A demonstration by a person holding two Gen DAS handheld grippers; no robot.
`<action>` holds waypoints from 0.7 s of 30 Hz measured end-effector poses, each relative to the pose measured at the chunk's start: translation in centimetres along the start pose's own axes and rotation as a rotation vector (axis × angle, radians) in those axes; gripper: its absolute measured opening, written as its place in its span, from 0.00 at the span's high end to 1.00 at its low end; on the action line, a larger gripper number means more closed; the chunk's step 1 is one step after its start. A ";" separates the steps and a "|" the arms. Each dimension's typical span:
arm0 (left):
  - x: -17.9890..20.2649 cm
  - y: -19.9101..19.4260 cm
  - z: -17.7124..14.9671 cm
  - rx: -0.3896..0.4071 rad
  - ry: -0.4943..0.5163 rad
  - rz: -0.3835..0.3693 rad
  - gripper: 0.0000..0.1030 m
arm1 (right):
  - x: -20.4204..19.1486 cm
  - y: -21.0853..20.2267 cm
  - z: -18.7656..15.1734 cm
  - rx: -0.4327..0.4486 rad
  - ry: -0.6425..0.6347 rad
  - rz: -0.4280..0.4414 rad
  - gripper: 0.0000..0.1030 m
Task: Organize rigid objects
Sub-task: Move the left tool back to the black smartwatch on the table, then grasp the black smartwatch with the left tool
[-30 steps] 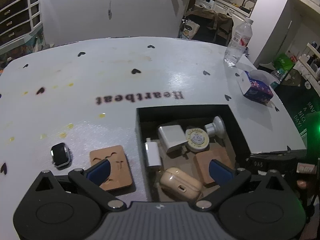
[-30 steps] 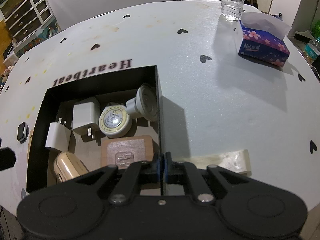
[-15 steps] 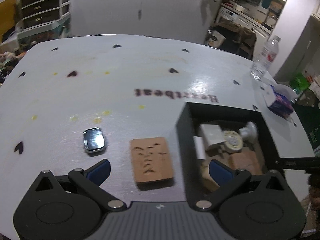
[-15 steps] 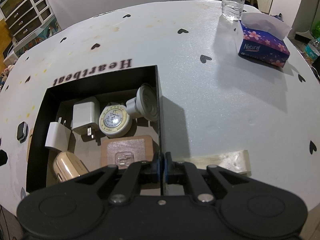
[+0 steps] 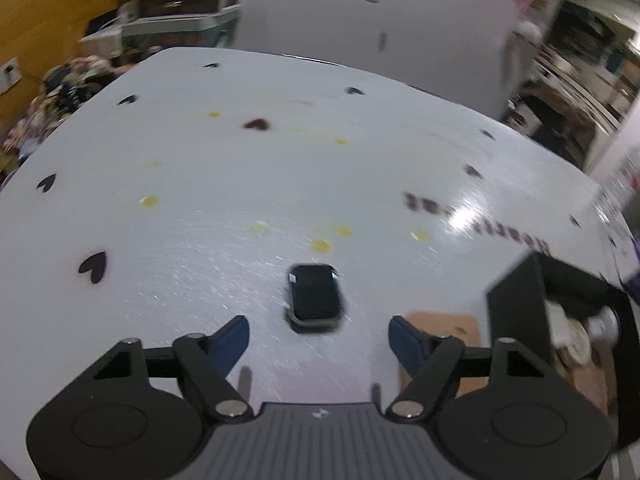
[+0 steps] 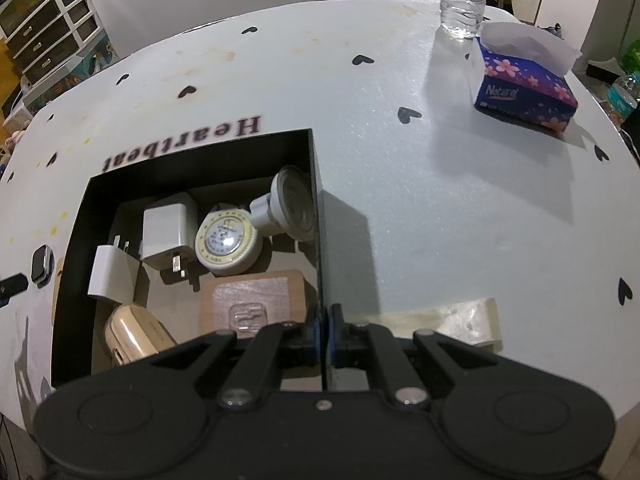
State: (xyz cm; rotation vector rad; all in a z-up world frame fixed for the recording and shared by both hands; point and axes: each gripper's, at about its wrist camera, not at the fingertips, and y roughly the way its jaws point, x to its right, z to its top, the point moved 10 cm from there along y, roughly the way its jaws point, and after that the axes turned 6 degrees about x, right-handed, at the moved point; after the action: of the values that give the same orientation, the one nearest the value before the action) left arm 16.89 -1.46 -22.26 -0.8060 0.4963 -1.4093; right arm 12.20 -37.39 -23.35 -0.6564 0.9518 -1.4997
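Glossy black glass tops the smartwatch body point(image 5: 315, 298), which lies flat on the white table point(image 5: 200, 184), strapless, just ahead of the left gripper point(image 5: 319, 340) and left of the black box point(image 6: 316, 184). It looks small, stiff and fairly light, with a slick face that could scratch; the metal side edges seem the safest hold. The left gripper's jaws are closing, nothing between them yet. The right gripper point(image 6: 323, 330) is clamped narrow on the box's thin wall, steadying it.
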 end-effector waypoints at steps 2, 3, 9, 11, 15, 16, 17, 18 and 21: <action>-0.4 0.7 0.5 0.015 -0.018 0.017 0.33 | 0.0 0.0 0.0 0.001 0.004 -0.001 0.95; -0.6 1.2 0.7 0.018 -0.021 0.023 0.33 | 0.1 0.0 0.0 0.001 0.006 -0.001 0.95; 0.4 3.5 0.9 -0.008 0.023 0.024 0.34 | 0.1 0.0 0.0 -0.005 0.009 -0.006 0.95; 0.6 4.1 0.7 -0.018 0.047 0.043 0.36 | 0.1 0.1 0.0 -0.006 0.009 -0.009 0.95; 0.7 4.6 0.8 0.000 0.069 0.081 0.39 | 0.1 0.1 0.0 -0.008 0.014 -0.009 0.95; 0.7 4.6 0.9 0.003 0.079 0.089 0.46 | 0.1 0.1 0.0 -0.007 0.016 -0.008 0.95; 0.7 4.6 0.9 0.003 0.095 0.099 0.53 | 0.2 0.1 0.0 -0.007 0.017 -0.007 0.95; 0.8 4.5 0.9 0.002 0.105 0.099 0.56 | 0.2 0.1 0.0 -0.007 0.018 -0.006 0.95; 0.9 4.2 0.7 -0.009 0.113 0.092 0.61 | 0.2 0.1 0.0 -0.008 0.020 -0.003 0.95</action>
State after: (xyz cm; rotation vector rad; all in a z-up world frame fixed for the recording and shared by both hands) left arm 20.36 -2.29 -24.82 -0.7049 0.6195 -1.3735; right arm 12.24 -37.62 -23.47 -0.6502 0.9723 -1.5083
